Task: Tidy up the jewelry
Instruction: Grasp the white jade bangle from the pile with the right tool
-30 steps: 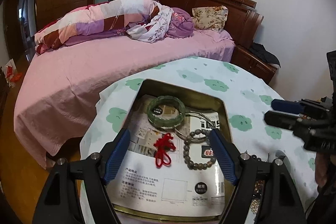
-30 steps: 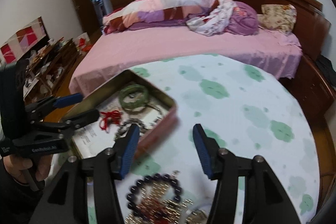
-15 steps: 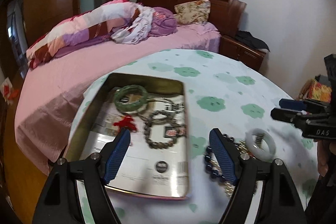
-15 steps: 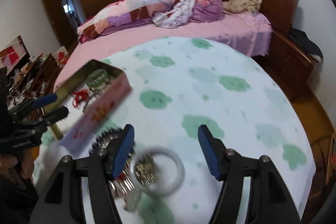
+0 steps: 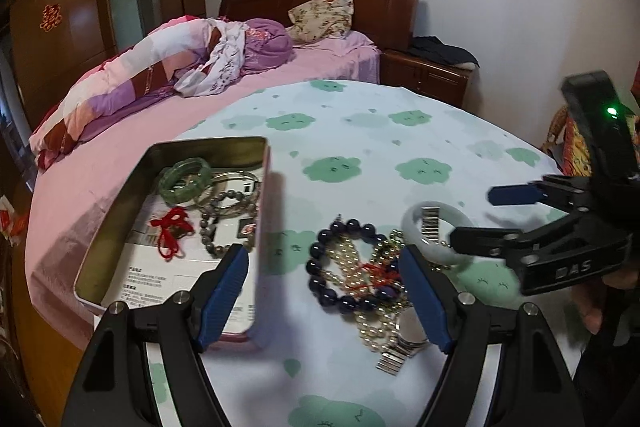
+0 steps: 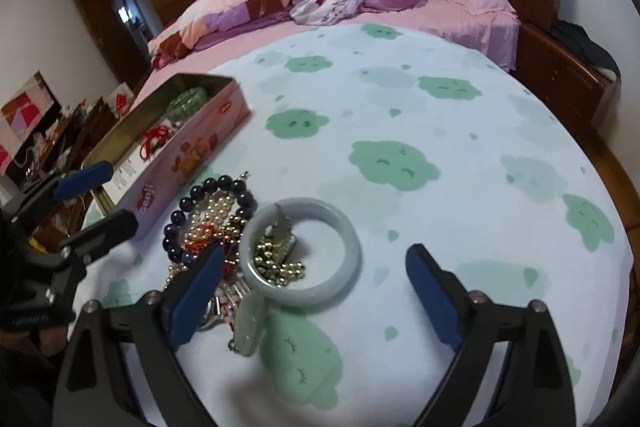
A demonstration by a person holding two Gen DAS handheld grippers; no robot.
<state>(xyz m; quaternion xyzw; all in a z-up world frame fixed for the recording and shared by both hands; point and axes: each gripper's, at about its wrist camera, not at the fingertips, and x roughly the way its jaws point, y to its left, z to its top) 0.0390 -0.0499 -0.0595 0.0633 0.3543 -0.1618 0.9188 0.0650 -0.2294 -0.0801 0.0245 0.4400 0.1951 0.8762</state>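
Observation:
A pink tin box (image 5: 261, 195) (image 6: 188, 147) on the table holds a green bangle (image 5: 185, 179), a red cord (image 5: 171, 230) and a grey bead bracelet (image 5: 224, 223). To its right lies a jewelry pile: a dark bead bracelet (image 5: 340, 267) (image 6: 196, 211), gold bead chains (image 5: 372, 323), a metal watch (image 5: 404, 343), a pale jade bangle (image 5: 436, 235) (image 6: 304, 251) and a green jade pendant (image 6: 250, 323). My left gripper (image 5: 324, 275) is open above the pile's left side. My right gripper (image 6: 316, 279) is open, straddling the pale bangle; it also shows in the left wrist view (image 5: 472, 219).
The round table (image 6: 440, 131) has a white cloth with green cloud prints. A pink bed (image 5: 132, 131) with a rumpled quilt stands behind it, and a wooden nightstand (image 5: 428, 79) stands at the back right. Cluttered shelves (image 6: 48, 131) stand at the left.
Both grippers have swung right, from over the tin box to the jewelry pile. The right gripper has closed in on the pale bangle. Both stay open.

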